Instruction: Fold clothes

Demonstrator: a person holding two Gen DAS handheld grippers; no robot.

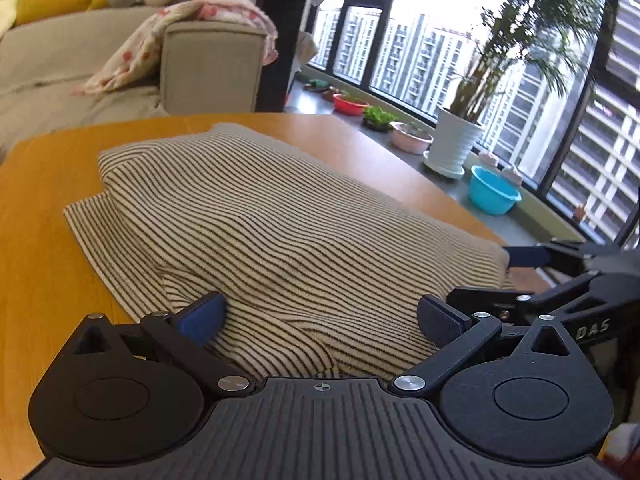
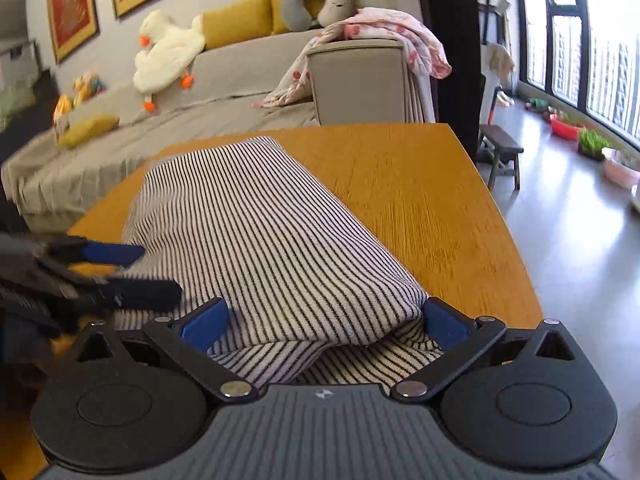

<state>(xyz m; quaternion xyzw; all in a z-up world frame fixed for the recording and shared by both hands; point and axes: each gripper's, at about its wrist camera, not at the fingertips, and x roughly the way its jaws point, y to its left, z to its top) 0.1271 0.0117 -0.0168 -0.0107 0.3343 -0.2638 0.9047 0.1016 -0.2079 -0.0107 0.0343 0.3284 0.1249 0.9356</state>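
A cream garment with thin dark stripes (image 1: 260, 216) lies folded in layers on the orange wooden table (image 1: 44, 184). My left gripper (image 1: 320, 316) is open, its blue pads on either side of the garment's near edge, with cloth bunched between them. My right gripper (image 2: 326, 316) is open too and straddles the near end of the same garment (image 2: 256, 232), where a top layer lies over a lower one. The right gripper's fingers (image 1: 524, 256) show at the right of the left wrist view. The left gripper's fingers (image 2: 116, 254) show at the left of the right wrist view.
A grey sofa (image 2: 224, 76) with a pink blanket (image 2: 384, 32), yellow cushions and a plush goose stands beyond the table. Plant pots, a blue bowl (image 1: 494, 194) and a red basin line the window ledge. A small dark bench (image 2: 500, 148) stands right of the table.
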